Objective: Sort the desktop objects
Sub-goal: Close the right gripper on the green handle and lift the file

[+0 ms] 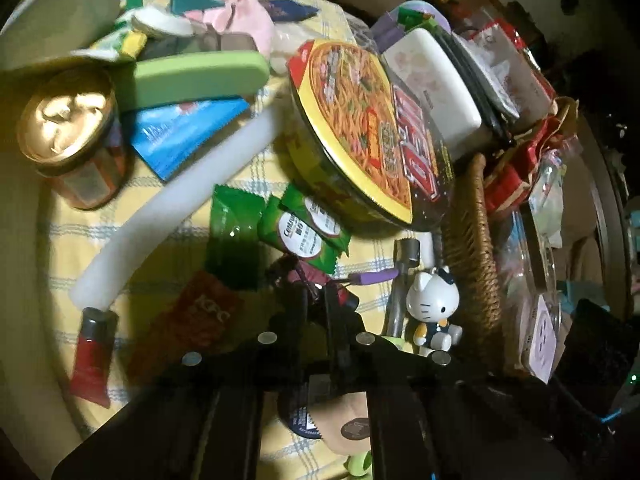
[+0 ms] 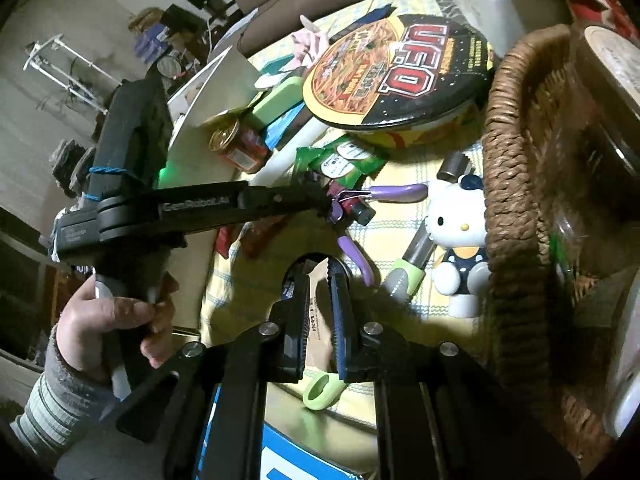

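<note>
Pincers: left hand-held gripper (image 2: pixel 330 200) clamped on purple-handled pliers (image 2: pixel 396 192) mid-worktop, between green snack packets (image 2: pixel 344 160) and cat figurine (image 2: pixel 456 236). Right hand-held gripper (image 2: pixel 320 312) pinches a tan packet (image 2: pixel 320 320) near the wicker basket (image 2: pixel 516 208).

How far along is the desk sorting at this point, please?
Done: the wicker basket already holds several packets. In hand: the right gripper is shut on a beige packet; the left gripper is shut on the head of the purple-handled pliers. Left: the UFO noodle bowl, Hello Kitty figure, can and green sachets lie loose on the tablecloth.
</note>
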Action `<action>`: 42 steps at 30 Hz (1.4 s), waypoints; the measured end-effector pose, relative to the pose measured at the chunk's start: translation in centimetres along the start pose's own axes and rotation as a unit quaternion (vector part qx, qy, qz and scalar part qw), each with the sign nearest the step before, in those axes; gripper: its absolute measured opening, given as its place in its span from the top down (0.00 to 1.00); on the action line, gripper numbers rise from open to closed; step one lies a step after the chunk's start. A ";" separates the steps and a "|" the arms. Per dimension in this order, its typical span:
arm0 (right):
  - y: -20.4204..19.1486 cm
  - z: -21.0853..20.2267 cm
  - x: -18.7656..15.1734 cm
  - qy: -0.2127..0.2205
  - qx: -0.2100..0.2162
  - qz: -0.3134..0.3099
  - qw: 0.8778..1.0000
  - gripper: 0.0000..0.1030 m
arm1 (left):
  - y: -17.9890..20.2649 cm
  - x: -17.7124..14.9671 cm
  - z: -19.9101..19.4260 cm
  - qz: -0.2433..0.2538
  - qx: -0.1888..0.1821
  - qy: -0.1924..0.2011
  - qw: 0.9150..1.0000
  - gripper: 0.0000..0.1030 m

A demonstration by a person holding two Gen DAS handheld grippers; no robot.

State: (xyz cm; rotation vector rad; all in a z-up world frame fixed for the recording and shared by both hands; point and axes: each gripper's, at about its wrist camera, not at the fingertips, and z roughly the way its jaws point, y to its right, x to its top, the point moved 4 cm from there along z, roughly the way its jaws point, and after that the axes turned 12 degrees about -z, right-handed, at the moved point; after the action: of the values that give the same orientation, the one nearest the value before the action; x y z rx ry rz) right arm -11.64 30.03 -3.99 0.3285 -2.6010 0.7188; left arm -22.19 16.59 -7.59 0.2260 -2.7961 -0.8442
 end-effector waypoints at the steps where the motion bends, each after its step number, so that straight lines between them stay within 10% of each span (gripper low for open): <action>1: 0.0 -0.1 0.0 0.001 -0.005 -0.002 1.000 0.90 | 0.1 0.0 -0.2 0.001 -0.003 0.000 1.000 0.94; 13: -0.2 -0.6 -0.4 -0.011 -0.047 -0.020 0.999 0.76 | 1.1 -2.4 -4.1 0.042 -0.002 -0.010 0.999 0.92; 17: -0.1 -1.7 -0.2 0.005 -0.033 -0.009 0.999 0.69 | 0.9 -3.7 -4.5 0.033 -0.028 -0.023 0.999 0.67; 21: -0.1 -2.1 -0.7 0.006 -0.027 0.002 1.000 0.67 | 0.7 -5.2 -4.3 0.033 -0.035 -0.037 0.998 0.65; 37: 2.2 3.3 -1.0 -0.052 -0.146 0.111 0.982 0.71 | -1.0 -5.3 -9.8 0.028 -0.060 0.021 0.998 0.52; 42: 0.5 4.2 -0.2 -0.083 -0.196 0.048 0.976 0.66 | -1.1 -6.2 -10.0 0.033 -0.072 0.009 0.997 0.50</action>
State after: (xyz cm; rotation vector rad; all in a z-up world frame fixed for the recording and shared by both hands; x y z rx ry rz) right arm -13.04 28.23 -7.60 0.1466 -2.8529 0.1993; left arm -13.67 11.70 -1.09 0.1163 -2.6951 -1.0173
